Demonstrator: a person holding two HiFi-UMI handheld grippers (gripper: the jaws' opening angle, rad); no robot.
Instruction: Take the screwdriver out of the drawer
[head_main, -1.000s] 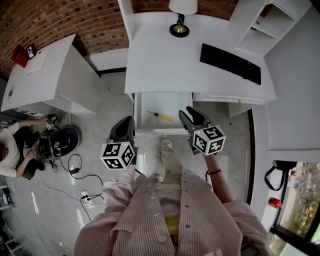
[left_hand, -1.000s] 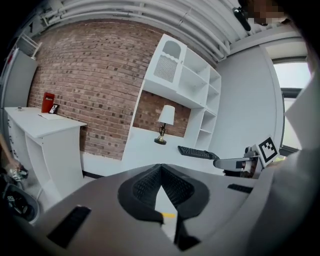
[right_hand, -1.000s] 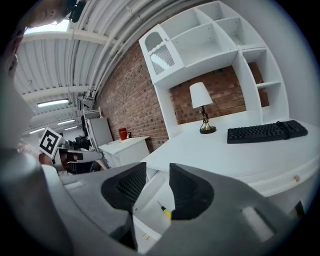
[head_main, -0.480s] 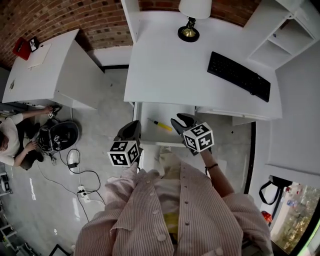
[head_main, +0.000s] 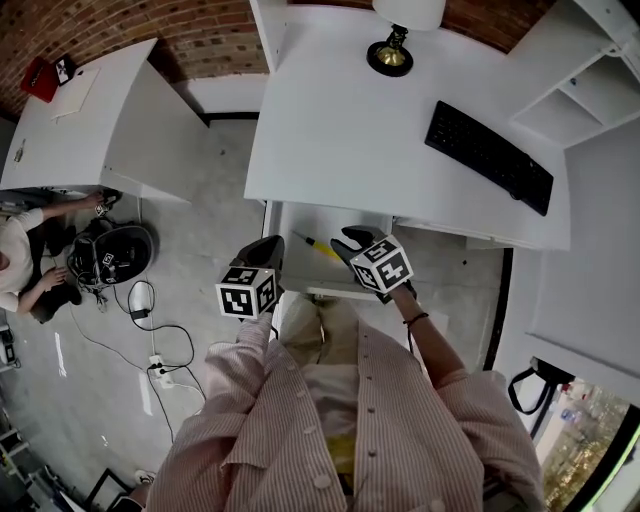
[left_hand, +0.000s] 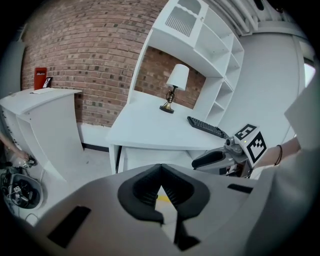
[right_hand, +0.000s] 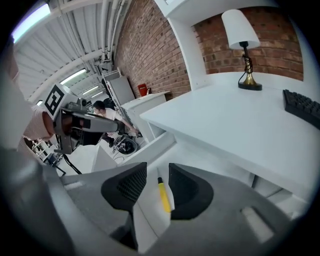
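My right hand-held gripper is wide open and empty, lined up over the yellow screwdriver lying flat toward the drawer's left edge; I should descend square to the handle, then close.

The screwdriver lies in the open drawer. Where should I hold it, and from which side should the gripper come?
Take the screwdriver by its thick yellow handle, coming from above with the jaws across it. It lies flat on the drawer floor, clear on both sides; the open right gripper hangs over it.
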